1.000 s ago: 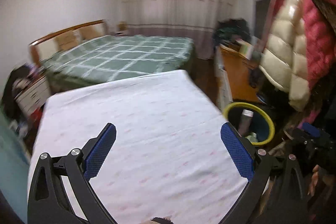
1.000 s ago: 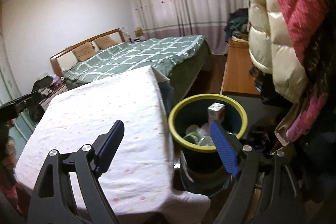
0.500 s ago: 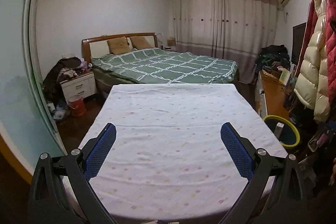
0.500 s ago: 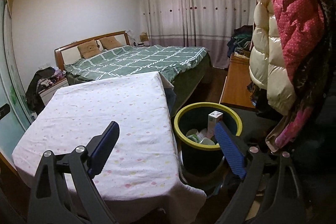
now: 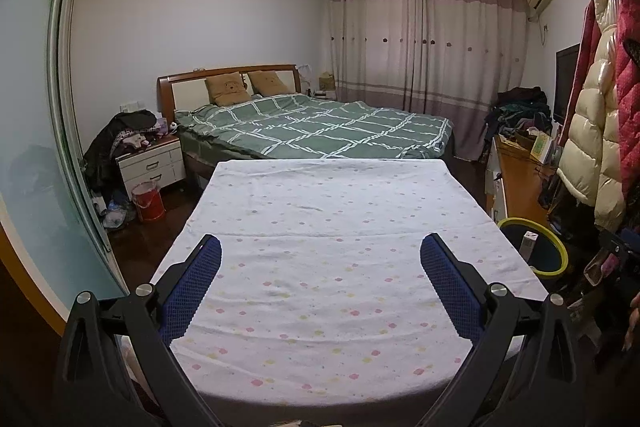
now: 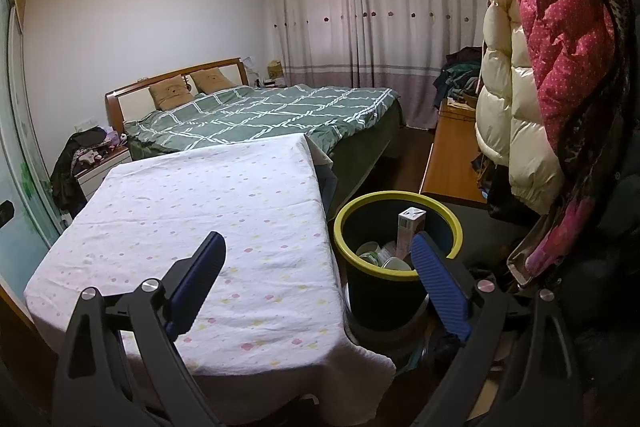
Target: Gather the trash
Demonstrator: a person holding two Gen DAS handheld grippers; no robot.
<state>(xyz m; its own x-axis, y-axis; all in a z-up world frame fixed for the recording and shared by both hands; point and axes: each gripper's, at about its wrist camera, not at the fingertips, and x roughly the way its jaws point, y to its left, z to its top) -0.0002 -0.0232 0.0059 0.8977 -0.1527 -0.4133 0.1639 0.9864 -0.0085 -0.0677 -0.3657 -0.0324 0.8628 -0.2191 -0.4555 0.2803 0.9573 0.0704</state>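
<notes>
A dark trash bin with a yellow rim (image 6: 432, 203) stands on the floor right of the table; it also shows in the left wrist view (image 5: 556, 241). Inside it are a white carton (image 6: 409, 227) and several cups (image 6: 380, 255). My left gripper (image 5: 320, 247) is open and empty, held above the near end of the table with the white flowered cloth (image 5: 328, 227). My right gripper (image 6: 318, 239) is open and empty, above the table's right edge (image 6: 320, 211), its right finger in front of the bin.
A bed with a green checked cover (image 5: 320, 127) lies behind the table. A nightstand (image 5: 150, 163) and a red bucket (image 5: 149, 201) stand at the left. Coats (image 6: 532, 75) hang at the right above a wooden desk (image 6: 452, 155).
Both grippers have pulled back and risen from the table. The left view has swung left from the bin side to face the table and bed squarely. Both stay open and empty.
</notes>
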